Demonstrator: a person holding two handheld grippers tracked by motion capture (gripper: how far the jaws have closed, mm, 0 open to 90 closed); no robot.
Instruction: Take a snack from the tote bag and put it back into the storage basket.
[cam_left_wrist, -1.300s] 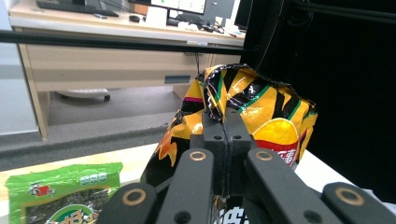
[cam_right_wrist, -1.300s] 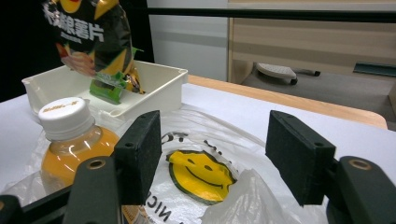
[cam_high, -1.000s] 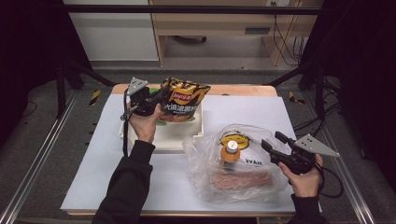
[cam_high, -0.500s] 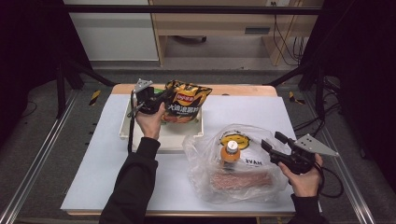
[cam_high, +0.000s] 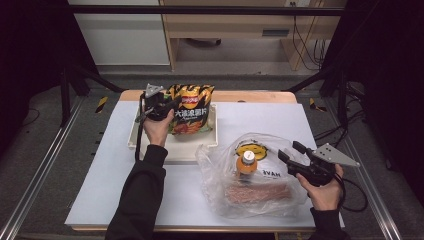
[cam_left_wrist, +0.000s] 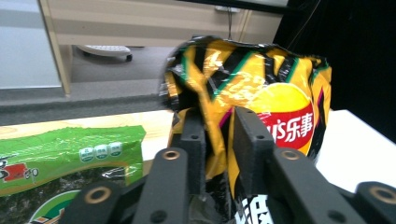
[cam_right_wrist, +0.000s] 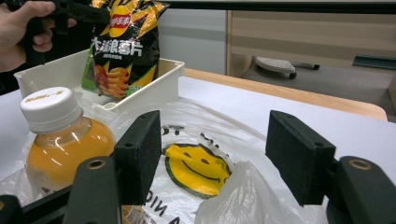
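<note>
The bag of potato chips (cam_high: 190, 107) stands upright in the white tray (cam_high: 210, 142) at the table's far left, leaning beside a green seaweed packet (cam_left_wrist: 60, 154). The left gripper (cam_high: 167, 106) has the bag's crumpled edge between its jaws, which have just been opening; in the left gripper view the pads sit narrowly either side of the foil, barely pinching it. With the grip loosening, the tall bag may tip forward over the tray wall, or drag along if the foil snags. The right gripper (cam_high: 292, 152), jaws wide and empty, hovers at the clear plastic bag (cam_high: 220, 195) holding an orange drink bottle (cam_high: 246, 164); a careless pull could roll it.
</note>
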